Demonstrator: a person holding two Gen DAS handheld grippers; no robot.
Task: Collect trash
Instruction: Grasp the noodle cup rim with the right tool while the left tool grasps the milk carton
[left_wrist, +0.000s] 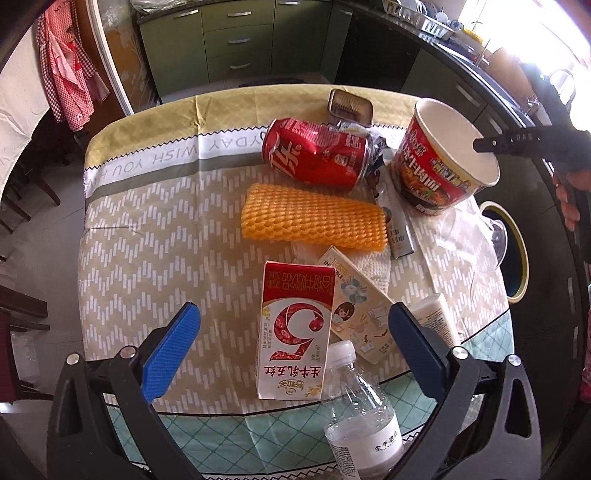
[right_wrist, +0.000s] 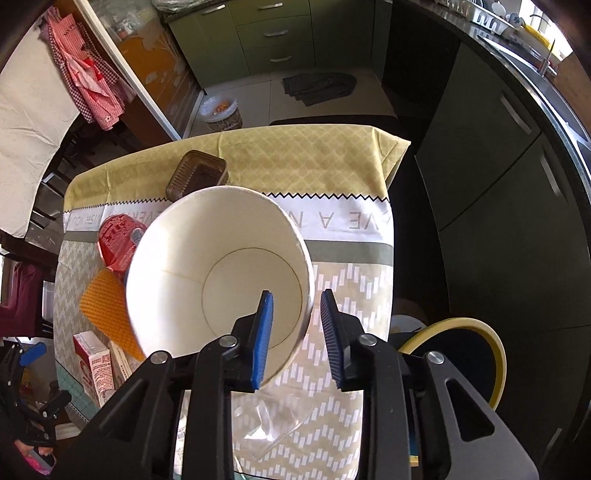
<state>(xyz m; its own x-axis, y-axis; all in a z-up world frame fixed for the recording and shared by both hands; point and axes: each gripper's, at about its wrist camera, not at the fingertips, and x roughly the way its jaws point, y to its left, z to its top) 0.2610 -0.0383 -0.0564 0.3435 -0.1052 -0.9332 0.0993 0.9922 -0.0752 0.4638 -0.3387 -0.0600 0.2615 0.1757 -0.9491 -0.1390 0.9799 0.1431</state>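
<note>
A red instant-noodle cup (left_wrist: 441, 168) with a plain white inside is seen near the far right corner of the counter (left_wrist: 155, 236), tilted with its open mouth toward the right gripper (right_wrist: 296, 334). The cup's rim is straddled by that gripper: one blue finger is inside the mouth, the other outside the wall, with a gap visible on both sides, so the fingers are not clamped on the wall.

The left gripper (left_wrist: 295, 354) is held spread wide above the near edge, with nothing pinched; a red-and-white milk carton (left_wrist: 295, 332) is seen lying between its fingers, and a clear plastic bottle (left_wrist: 360, 410) just beside the carton at the counter's near edge.

Further trash is scattered mid-counter: a dented red soda can (left_wrist: 317, 153) on its side, touching an orange foam net sleeve (left_wrist: 314, 216) below it, a flat printed box (left_wrist: 356, 302) lying on a paper towel (left_wrist: 369, 267), and a small brown tray (left_wrist: 351, 105) toward the far edge.

The left half of the patterned cloth is bare. A yellow-rimmed bin (right_wrist: 461, 354) is seen off the counter's right edge, close to the cup.
</note>
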